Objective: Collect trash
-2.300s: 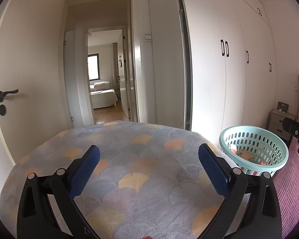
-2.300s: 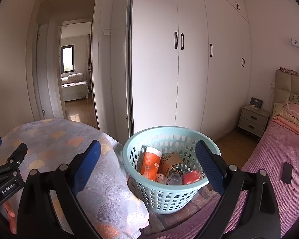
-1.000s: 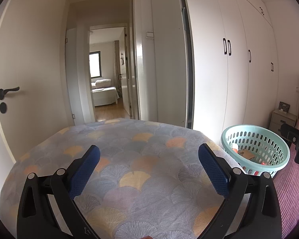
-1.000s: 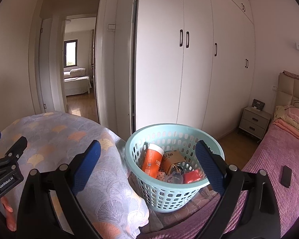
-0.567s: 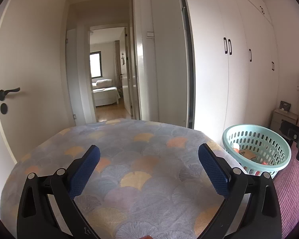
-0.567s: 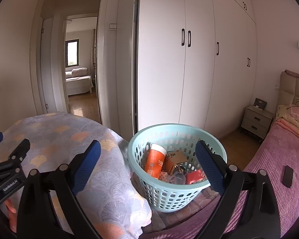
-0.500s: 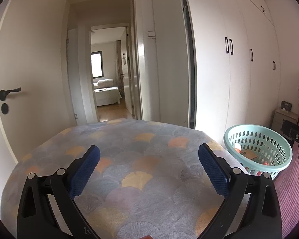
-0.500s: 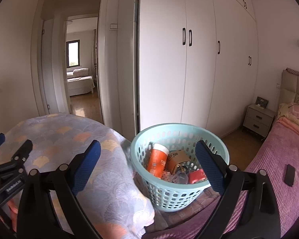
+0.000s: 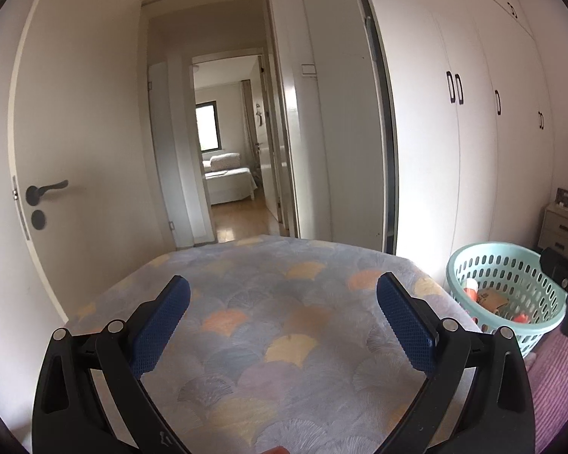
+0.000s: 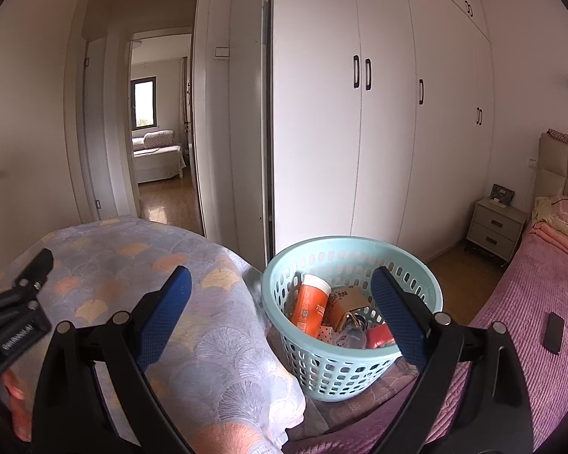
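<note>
A light-blue plastic basket (image 10: 322,363) sits at the edge of the pink bed and holds trash: an orange tube (image 10: 310,308), a brown carton (image 10: 346,300), a red item (image 10: 378,335) and a clear bottle. It also shows at the right of the left wrist view (image 9: 473,268). My right gripper (image 10: 280,302) is open and empty, just in front of the basket. My left gripper (image 9: 284,314) is open and empty above the fan-patterned quilt (image 9: 284,340).
A white wardrobe (image 10: 378,132) stands behind the basket. An open doorway (image 9: 227,159) leads to another room. A nightstand (image 10: 496,230) and a pink bed (image 10: 530,321) with a black phone (image 10: 553,332) lie at the right. A door with a black handle (image 9: 45,189) is at the left.
Both views have shifted slightly, with the basket drifting a little to the right in the right wrist view. Both grippers stay open and empty.
</note>
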`<state>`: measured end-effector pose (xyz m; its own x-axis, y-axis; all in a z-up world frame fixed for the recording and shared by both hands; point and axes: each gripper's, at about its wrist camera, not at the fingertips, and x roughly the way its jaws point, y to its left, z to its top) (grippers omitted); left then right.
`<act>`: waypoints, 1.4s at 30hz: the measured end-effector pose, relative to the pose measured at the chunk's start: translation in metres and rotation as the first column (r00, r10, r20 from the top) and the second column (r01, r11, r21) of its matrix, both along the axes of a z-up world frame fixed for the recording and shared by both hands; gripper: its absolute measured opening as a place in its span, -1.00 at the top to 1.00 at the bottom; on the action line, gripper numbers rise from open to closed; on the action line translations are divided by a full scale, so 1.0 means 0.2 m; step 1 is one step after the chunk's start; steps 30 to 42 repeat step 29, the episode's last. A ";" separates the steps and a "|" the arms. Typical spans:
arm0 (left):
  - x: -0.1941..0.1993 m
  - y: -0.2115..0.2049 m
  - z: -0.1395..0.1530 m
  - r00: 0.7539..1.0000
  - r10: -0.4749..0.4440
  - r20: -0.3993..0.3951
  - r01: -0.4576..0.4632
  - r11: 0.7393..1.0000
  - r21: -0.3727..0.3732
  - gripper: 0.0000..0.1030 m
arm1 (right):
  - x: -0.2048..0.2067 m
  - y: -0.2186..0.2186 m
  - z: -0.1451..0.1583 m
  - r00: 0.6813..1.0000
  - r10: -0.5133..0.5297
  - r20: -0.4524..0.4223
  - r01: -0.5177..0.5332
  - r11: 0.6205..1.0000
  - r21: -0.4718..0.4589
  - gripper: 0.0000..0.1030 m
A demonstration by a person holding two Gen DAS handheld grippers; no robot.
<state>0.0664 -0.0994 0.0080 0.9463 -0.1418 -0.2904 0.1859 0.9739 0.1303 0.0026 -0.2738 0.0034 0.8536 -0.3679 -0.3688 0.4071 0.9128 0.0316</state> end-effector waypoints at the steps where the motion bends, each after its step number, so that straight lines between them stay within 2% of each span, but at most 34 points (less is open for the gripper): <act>1: -0.01 0.01 0.00 1.000 0.005 0.000 -0.005 1.000 0.002 -0.85 | 0.00 0.00 0.00 1.000 -0.001 -0.001 0.001 1.000 -0.002 -0.77; 7: -0.01 0.07 0.01 0.999 0.014 -0.043 -0.014 1.000 0.003 -0.85 | 0.02 0.06 0.01 1.000 -0.001 -0.006 0.001 0.999 -0.033 -0.77; 16: -0.01 0.19 0.03 0.998 0.001 -0.069 -0.003 1.000 -0.028 -0.85 | 0.07 0.17 0.02 0.999 0.044 -0.016 -0.045 0.998 -0.036 -0.77; 19: -0.01 0.25 0.01 0.997 0.034 -0.063 -0.035 0.999 -0.026 -0.85 | 0.11 0.23 0.02 0.997 0.078 -0.025 -0.079 0.996 -0.035 -0.77; 25: 0.03 0.42 -0.02 0.991 0.067 -0.114 -0.072 0.996 -0.046 -0.85 | 0.24 0.41 0.02 0.985 0.166 -0.050 -0.168 0.985 -0.038 -0.77; 29: 0.06 0.56 -0.05 0.982 0.127 -0.138 -0.135 0.989 -0.053 -0.85 | 0.36 0.53 -0.01 0.970 0.228 -0.085 -0.230 0.973 -0.011 -0.77; 42: 0.06 0.56 -0.05 0.982 0.127 -0.138 -0.135 0.989 -0.053 -0.85 | 0.36 0.53 -0.01 0.970 0.228 -0.085 -0.230 0.973 -0.011 -0.77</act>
